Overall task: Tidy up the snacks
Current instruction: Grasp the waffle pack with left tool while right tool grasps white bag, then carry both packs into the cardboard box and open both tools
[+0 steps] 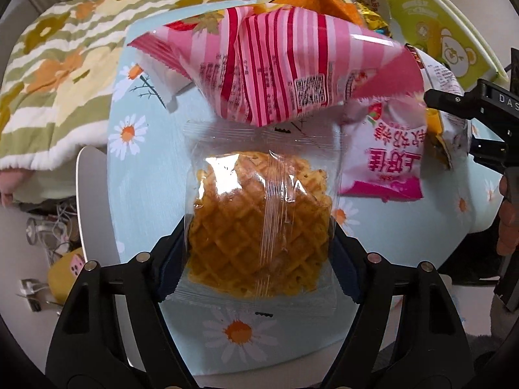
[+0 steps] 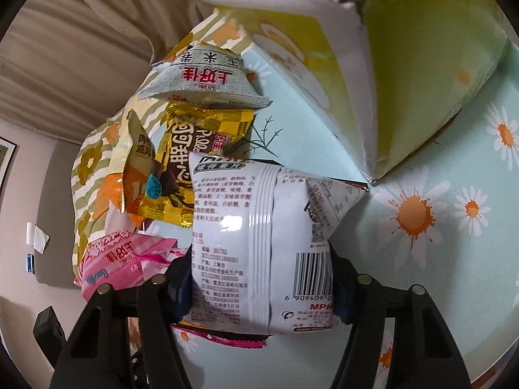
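our left gripper (image 1: 259, 253) pinches a clear-wrapped waffle (image 1: 259, 223) by its sides, pads pressed into the wrapper, just over the daisy tablecloth (image 1: 146, 178). beyond the waffle lie two pink striped packets (image 1: 275, 77), overlapping, and a pink bag (image 1: 382, 159) to their right. our right gripper (image 2: 259, 285) squeezes a white snack bag (image 2: 256, 243) (barcode side facing us), pads dented into both edges. left of it lies a pink packet (image 2: 123, 262); farther out, a gold packet (image 2: 191, 159) and a pale green one (image 2: 204, 77). a yellow-green box (image 2: 421, 64) stands on the cloth to the right, its flap open.
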Tool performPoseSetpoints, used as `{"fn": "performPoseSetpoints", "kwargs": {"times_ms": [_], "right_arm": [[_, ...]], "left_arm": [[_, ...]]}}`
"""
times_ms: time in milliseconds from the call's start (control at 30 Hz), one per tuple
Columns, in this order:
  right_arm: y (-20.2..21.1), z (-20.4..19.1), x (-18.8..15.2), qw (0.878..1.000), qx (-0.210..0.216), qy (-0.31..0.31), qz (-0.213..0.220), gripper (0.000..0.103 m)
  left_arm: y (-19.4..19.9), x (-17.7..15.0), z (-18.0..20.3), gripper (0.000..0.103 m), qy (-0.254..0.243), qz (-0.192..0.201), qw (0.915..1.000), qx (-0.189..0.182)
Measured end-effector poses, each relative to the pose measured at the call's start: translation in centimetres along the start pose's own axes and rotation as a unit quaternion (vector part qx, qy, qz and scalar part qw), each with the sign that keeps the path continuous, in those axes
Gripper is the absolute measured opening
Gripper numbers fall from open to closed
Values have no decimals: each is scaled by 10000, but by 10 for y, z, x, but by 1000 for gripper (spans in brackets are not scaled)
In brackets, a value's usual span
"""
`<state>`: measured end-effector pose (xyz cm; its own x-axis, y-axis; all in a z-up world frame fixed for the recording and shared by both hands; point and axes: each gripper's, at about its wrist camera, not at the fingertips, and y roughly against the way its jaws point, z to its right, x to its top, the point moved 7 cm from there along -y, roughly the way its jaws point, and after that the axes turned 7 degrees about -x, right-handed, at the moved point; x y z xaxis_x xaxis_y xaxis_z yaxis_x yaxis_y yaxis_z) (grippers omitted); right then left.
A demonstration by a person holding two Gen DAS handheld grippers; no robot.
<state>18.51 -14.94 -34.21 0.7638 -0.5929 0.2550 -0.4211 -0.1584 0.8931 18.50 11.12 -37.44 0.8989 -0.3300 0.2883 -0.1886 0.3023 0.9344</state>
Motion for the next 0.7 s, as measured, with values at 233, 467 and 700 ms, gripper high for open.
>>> {"fn": "performPoseSetpoints", "kwargs": {"times_ms": [233, 467, 700], "right_arm": [[18, -10, -8, 9997, 62, 160, 160, 61], [49, -17, -11, 9987, 223, 279, 367, 61], [95, -31, -8, 9951, 288, 542, 775, 61]], "left_arm": [[18, -6, 6, 75, 7, 160, 9999, -45], [49, -4, 21, 75, -76, 483, 9987, -127], [90, 18, 50, 75, -256, 945, 9947, -303]]}}
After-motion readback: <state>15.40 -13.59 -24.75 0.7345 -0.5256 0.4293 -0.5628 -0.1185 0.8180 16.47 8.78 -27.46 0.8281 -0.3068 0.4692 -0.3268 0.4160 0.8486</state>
